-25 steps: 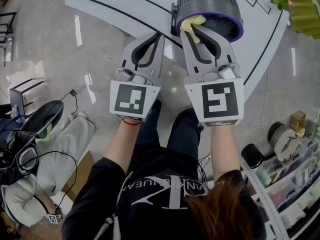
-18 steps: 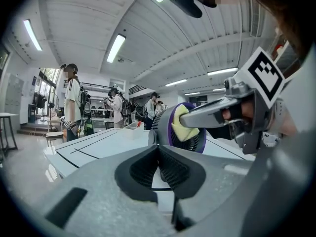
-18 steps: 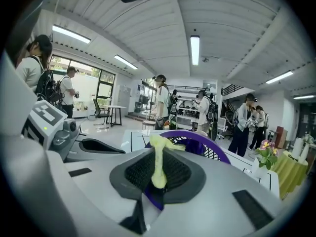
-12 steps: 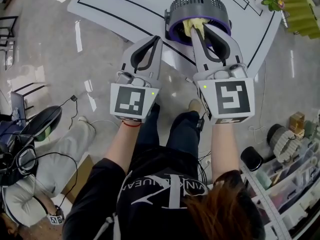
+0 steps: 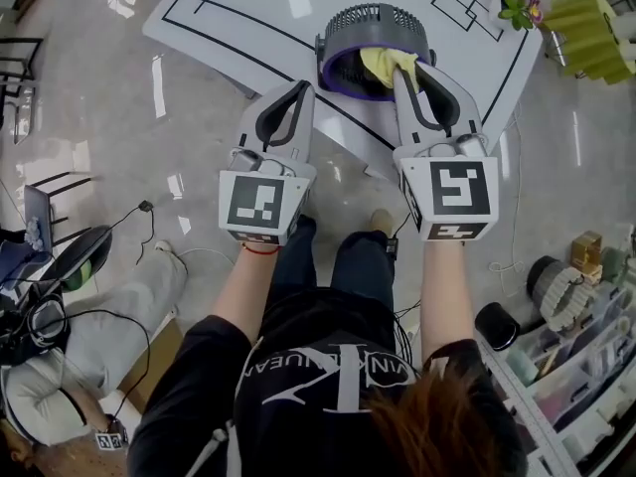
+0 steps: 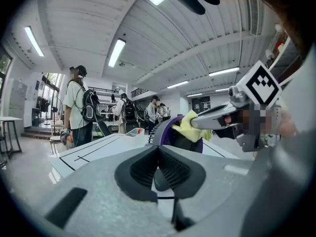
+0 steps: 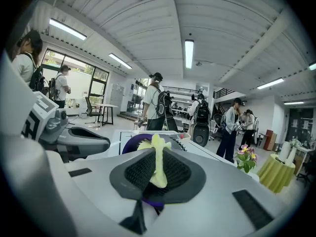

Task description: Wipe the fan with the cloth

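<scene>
My left gripper (image 5: 301, 89): jaws together, nothing in them, sitting just short of the fan (image 5: 373, 23). Right gripper (image 5: 402, 71): jaws clamped on the yellow cloth (image 5: 382, 63), which I've got against the fan's purple-rimmed face. Fan stands on the white worktop (image 5: 248, 8).

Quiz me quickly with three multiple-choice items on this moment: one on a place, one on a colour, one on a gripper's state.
1. Where is the cloth?
A) on the floor
B) at the fan's open front
C) over the flowers

2. What colour is the cloth?
A) yellow
B) blue
C) white

3. How is the left hand-held gripper?
A) shut, empty
B) shut on the cloth
C) wide open

Answers:
1 B, the right hand-held gripper holds it at the purple-ringed opening.
2 A, it shows yellow in every view.
3 A, its jaws meet with nothing between them.
</scene>
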A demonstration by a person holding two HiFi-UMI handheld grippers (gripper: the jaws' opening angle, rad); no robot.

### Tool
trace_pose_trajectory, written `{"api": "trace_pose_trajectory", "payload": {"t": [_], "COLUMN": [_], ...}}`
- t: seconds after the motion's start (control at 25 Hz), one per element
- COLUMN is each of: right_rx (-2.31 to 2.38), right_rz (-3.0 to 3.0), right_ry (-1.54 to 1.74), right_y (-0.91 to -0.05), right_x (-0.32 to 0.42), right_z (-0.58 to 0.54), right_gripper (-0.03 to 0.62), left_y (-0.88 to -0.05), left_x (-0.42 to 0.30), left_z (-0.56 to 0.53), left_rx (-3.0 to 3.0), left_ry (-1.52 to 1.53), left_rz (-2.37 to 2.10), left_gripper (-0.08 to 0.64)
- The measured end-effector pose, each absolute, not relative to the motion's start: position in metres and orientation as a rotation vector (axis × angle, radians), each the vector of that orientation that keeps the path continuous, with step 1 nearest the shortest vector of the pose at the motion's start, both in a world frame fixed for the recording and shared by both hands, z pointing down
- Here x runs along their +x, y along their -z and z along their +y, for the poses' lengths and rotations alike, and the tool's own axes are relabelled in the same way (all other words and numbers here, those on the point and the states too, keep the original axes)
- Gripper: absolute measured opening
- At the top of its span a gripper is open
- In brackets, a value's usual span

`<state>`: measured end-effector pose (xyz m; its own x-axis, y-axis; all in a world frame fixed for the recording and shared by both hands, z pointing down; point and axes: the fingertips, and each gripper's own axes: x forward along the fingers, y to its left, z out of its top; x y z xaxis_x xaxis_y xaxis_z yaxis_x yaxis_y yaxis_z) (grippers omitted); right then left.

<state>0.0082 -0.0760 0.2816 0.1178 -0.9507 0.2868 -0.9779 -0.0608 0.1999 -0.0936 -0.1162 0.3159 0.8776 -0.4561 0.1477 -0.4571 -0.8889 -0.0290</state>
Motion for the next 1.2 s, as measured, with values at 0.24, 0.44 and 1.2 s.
{"api": "trace_pose_trajectory", "payload": {"t": [0.24, 0.44, 1.2], "right_rx": [2.043, 2.034, 2.022], "right_rz": [-1.892, -1.939, -2.022], "right_ry": [-0.111, -0.084, -0.041], "right_y": [-0.275, -0.256, -0.209], "right_x": [0.01, 0.005, 0.004], "right_z": [-0.061, -0.049, -0.003], "right_gripper": [0.041, 0.041, 0.04], "left_y": [-0.299, -0.279, -0.214], "left_x": [-0.1, -0.111, -0.141], "left_z": [-0.11, -0.107, -0.096], "left_rx": [3.04, 3.038, 3.0], "left_ry": [-0.23, -0.206, -0.104], "left_rz": [-0.785, -0.836, -0.902], "left_gripper": [0.003, 0.004, 0.003]}}
